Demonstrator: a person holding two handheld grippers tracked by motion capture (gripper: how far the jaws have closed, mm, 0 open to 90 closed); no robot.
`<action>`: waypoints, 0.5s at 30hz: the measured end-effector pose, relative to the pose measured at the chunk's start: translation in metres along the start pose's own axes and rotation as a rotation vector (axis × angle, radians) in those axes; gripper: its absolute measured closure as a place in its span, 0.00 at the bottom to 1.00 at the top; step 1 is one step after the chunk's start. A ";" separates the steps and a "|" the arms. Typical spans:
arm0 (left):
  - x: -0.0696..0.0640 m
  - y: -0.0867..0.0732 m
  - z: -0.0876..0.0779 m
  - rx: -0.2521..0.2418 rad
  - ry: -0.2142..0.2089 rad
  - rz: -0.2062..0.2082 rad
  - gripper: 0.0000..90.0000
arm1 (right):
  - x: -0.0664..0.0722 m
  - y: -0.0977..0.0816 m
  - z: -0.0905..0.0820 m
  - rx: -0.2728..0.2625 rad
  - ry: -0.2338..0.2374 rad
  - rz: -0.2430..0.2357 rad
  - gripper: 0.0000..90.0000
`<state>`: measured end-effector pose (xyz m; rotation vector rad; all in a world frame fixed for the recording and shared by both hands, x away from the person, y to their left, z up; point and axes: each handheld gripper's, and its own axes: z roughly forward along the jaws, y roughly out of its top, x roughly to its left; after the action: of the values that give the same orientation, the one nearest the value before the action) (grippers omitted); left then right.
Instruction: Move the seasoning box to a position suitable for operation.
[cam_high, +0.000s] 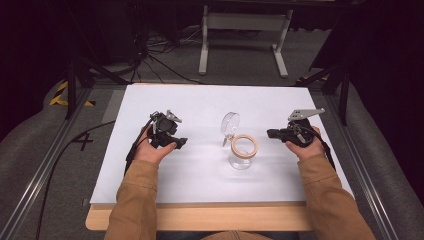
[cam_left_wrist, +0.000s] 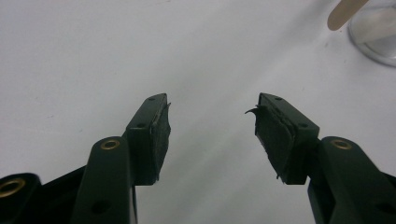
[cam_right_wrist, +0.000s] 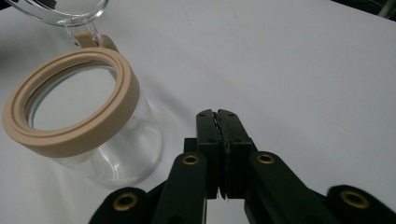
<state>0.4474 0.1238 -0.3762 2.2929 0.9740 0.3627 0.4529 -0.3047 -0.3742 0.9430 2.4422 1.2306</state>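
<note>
A clear glass jar (cam_high: 242, 152) with a tan sealing ring around its mouth stands upright at the middle of the white table. Its hinged glass lid (cam_high: 230, 122) is swung open and leans back behind it. My left gripper (cam_high: 181, 143) rests to the jar's left, open, with nothing between its pads (cam_left_wrist: 159, 135). To the jar's right, my right gripper (cam_high: 270, 133) is shut and empty, its tip pointing toward the jar. In the right gripper view the jar (cam_right_wrist: 88, 135) sits close on the left of the shut jaws, with the lid (cam_right_wrist: 60, 7) at the top edge.
A white sheet (cam_high: 200, 165) covers the table, with a wooden edge (cam_high: 200, 217) along the front. Metal rails (cam_high: 45, 170) run down both sides. Cables and a white frame's legs (cam_high: 245, 45) lie on the floor beyond the far edge.
</note>
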 end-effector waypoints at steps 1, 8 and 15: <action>-0.001 0.001 -0.002 0.004 -0.002 -0.001 0.50 | 0.000 0.000 0.000 0.001 0.003 0.003 0.96; -0.008 0.008 -0.013 -0.025 -0.081 -0.008 0.51 | 0.008 0.004 0.002 0.008 0.034 -0.015 0.95; -0.012 0.012 -0.023 -0.050 -0.139 -0.033 0.50 | 0.015 0.006 0.007 0.031 0.057 -0.037 0.96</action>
<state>0.4354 0.1185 -0.3510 2.2219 0.9208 0.2081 0.4478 -0.2881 -0.3732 0.8776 2.5185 1.2268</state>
